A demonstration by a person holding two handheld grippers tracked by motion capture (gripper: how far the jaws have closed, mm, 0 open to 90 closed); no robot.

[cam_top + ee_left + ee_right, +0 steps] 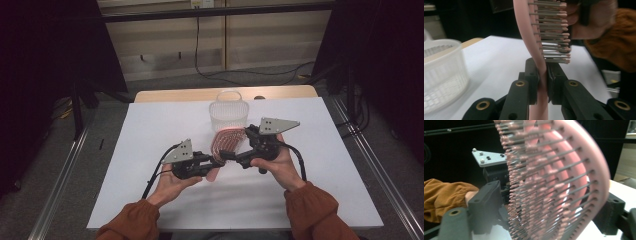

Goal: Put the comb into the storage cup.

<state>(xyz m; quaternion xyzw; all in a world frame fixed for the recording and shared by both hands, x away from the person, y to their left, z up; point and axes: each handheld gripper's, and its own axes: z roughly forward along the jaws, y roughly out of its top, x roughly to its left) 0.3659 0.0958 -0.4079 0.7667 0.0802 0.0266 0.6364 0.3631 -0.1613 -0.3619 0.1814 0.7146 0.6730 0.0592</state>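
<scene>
A pink vented hairbrush (227, 141) is held up over the white table (160, 130) between my two grippers. My left gripper (219, 161) is shut on its handle; in the left gripper view the two black pads clamp the pink stem (543, 82), and the bristles (554, 32) point right. My right gripper (239, 152) comes in from the right, with the brush head (554, 182) standing between its jaws. One jaw lies behind the head's back rim. A small gap shows between the other jaw and the bristle tips.
A white plastic basket (227, 111) with a handle stands on the table just beyond the brush, also at the left of the left gripper view (441, 72). Both hands in orange sleeves (312, 205) come in over the near edge. Dark stands flank the table.
</scene>
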